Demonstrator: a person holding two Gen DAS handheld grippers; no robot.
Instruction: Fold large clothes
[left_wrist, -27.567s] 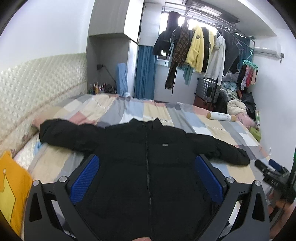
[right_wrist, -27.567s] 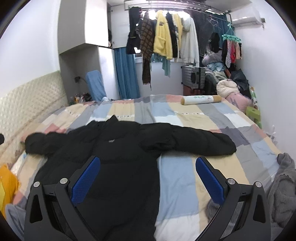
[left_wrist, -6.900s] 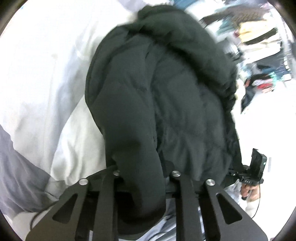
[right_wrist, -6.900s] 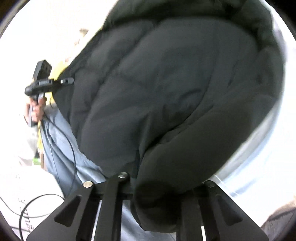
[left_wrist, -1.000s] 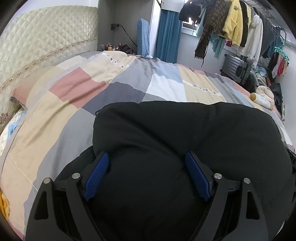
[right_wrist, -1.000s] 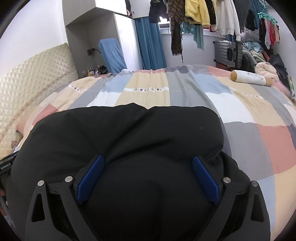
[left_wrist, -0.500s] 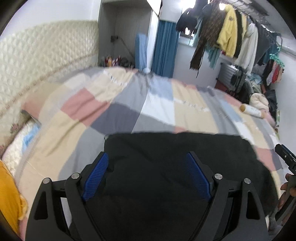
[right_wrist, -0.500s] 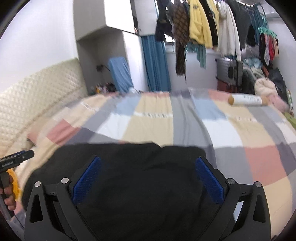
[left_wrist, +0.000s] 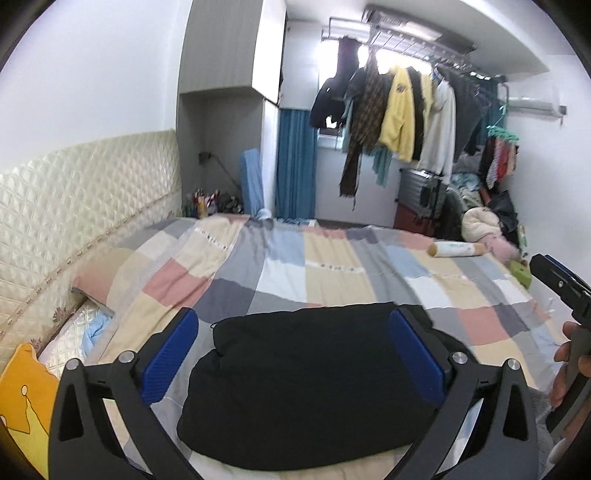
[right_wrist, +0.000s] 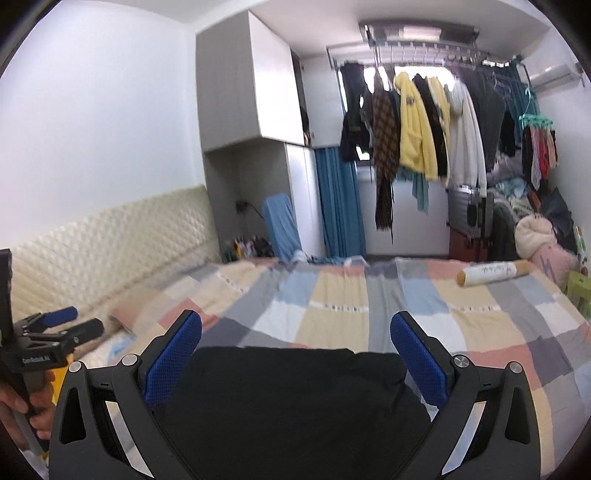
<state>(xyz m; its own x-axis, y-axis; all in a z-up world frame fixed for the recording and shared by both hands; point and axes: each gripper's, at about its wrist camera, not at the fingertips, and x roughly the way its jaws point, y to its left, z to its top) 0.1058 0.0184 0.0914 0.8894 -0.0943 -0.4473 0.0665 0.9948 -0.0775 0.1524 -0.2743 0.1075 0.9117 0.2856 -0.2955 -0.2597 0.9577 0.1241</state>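
A black puffer jacket (left_wrist: 314, 384) lies folded into a compact bundle at the near edge of the patchwork bedspread (left_wrist: 332, 266). It also shows in the right wrist view (right_wrist: 288, 410). My left gripper (left_wrist: 291, 354) is open and empty, raised above the bundle, with blue pads (left_wrist: 170, 354) wide apart. My right gripper (right_wrist: 295, 354) is open and empty too, held above the jacket. The left gripper shows at the far left of the right wrist view (right_wrist: 55, 328).
A quilted headboard (left_wrist: 74, 199) runs along the left. A cylindrical bolster (left_wrist: 456, 249) lies at the bed's far right. Clothes (left_wrist: 399, 110) hang on a rack behind. A yellow cushion (left_wrist: 22, 398) sits at the near left.
Both grippers have lifted up and back from the folded jacket. The bundle now sits lower and smaller in both views, and more of the room shows.
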